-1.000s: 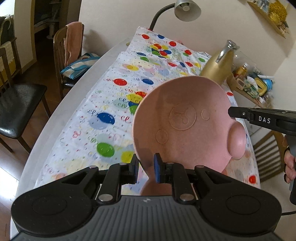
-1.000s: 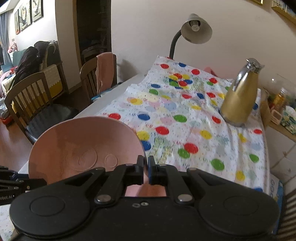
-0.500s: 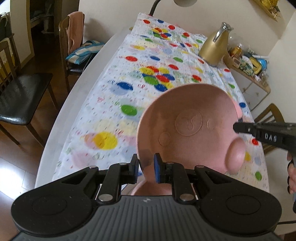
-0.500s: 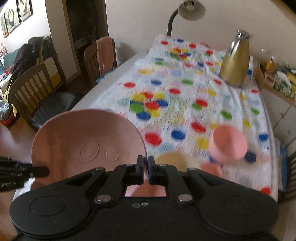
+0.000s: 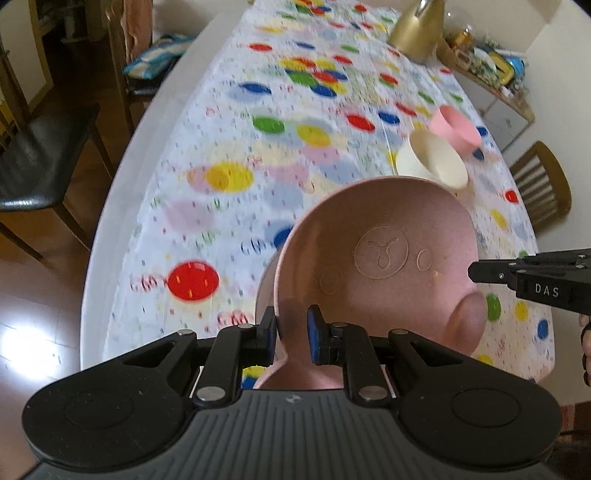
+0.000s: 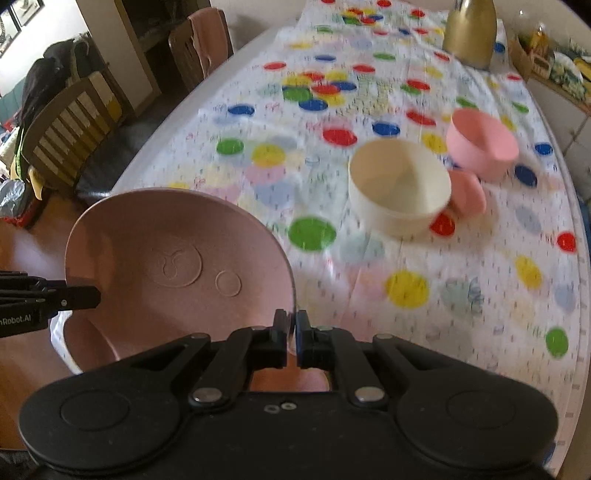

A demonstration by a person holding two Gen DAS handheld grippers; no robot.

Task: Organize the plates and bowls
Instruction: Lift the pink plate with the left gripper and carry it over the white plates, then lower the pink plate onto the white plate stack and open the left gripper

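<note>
Pink plate point(image 5: 380, 258): held tilted above table point(image 5: 122, 177), rim clamped between left tongs point(image 5: 291, 332) and right tongs point(image 6: 290, 334), one at each side.
Cream bowl point(image 6: 399, 192): on table ahead of right tongs, upright.
Pink bowl point(image 6: 480, 144): beyond cream bowl, tilted; smaller pink item touching, unclear.
Gold jug point(image 6: 469, 33): far end.
Progress, judged: plate not yet set down; bowls unstacked; most remains.
</note>
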